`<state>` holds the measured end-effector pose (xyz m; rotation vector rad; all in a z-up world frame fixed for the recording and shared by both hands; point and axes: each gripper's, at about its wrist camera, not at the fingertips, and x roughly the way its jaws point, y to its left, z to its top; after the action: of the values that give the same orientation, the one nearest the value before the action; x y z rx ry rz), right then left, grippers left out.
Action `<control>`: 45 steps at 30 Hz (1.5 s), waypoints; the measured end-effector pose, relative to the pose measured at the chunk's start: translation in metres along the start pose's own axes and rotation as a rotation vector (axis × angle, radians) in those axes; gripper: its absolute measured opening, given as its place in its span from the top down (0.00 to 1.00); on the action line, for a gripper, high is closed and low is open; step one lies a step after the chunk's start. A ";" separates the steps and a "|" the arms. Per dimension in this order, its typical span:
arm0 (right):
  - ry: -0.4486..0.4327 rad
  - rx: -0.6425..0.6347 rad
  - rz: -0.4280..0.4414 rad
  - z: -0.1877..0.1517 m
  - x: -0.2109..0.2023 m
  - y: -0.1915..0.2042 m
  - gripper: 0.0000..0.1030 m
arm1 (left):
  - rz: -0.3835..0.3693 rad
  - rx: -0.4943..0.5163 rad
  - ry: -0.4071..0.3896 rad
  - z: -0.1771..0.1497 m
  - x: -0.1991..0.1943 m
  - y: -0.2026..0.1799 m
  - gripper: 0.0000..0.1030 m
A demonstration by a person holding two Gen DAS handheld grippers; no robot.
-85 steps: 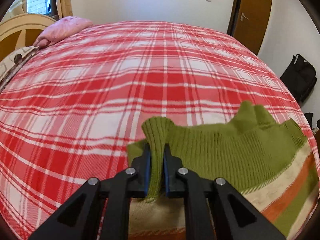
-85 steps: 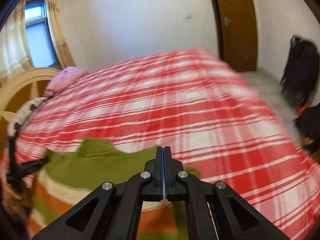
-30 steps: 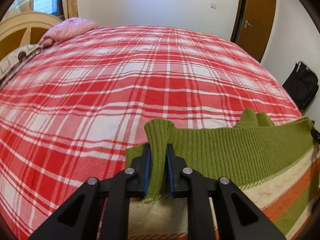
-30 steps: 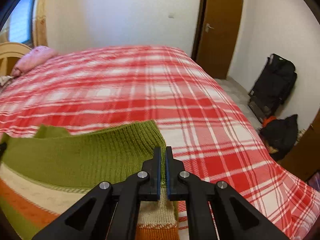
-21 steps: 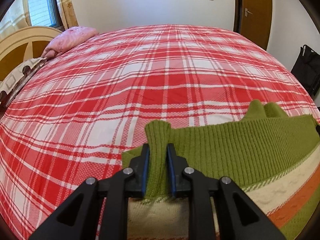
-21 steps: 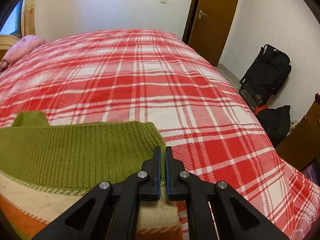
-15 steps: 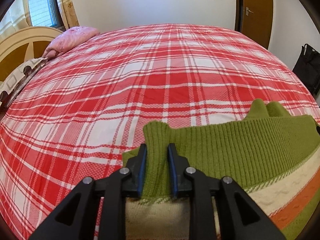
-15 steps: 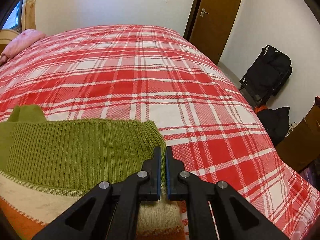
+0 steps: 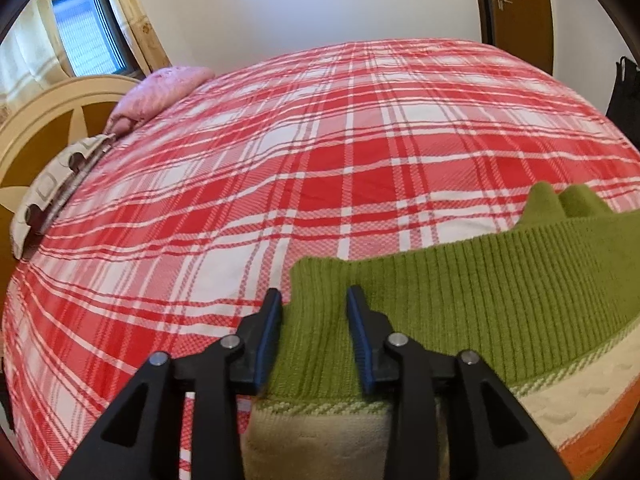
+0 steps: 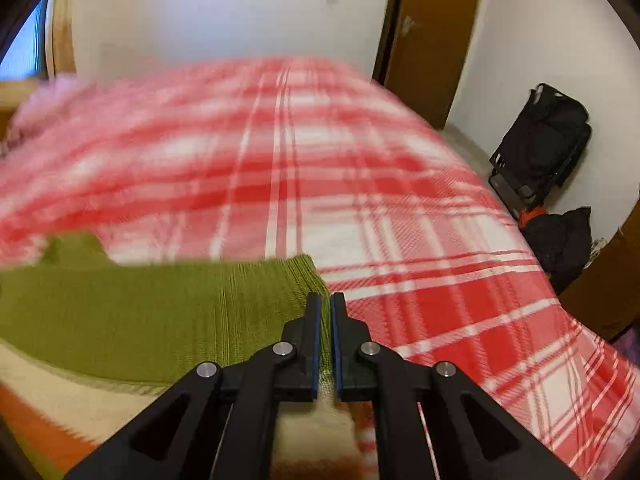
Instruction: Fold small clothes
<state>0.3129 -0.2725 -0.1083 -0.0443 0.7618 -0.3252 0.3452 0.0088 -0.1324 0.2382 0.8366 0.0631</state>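
A home bedroom: a bed [image 9: 360, 160] under red plaid, a pink pillow [image 9: 160, 92] at ten o'clock (curtained window [image 9: 84, 36] behind), wooden door [image 10: 436, 36] at one.

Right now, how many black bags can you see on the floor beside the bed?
2, both in the right wrist view: a black backpack against the wall, and a black bag nearer the camera. Others may be hidden by the bed.

sweater [image 9: 460, 292]: green ribbed, cream and orange stripes | bedspread [image 9: 320, 152]: red-white plaid | pillow [image 9: 160, 92]: pink | door [image 10: 432, 32]: brown
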 end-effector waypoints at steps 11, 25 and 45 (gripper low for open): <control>0.042 -0.104 0.145 -0.053 -0.076 0.033 0.94 | 0.058 -0.092 0.030 0.002 0.007 0.017 0.23; -0.003 -0.102 0.158 -0.094 -0.073 0.031 0.94 | -0.030 0.040 0.018 -0.060 -0.080 0.036 0.18; 0.091 0.096 0.650 -0.082 -0.153 0.081 0.31 | -0.282 -0.340 0.069 -0.152 -0.115 0.096 0.17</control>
<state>0.1755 -0.1428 -0.0783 0.3066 0.8075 0.2571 0.1589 0.1126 -0.1248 -0.2030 0.9063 -0.0512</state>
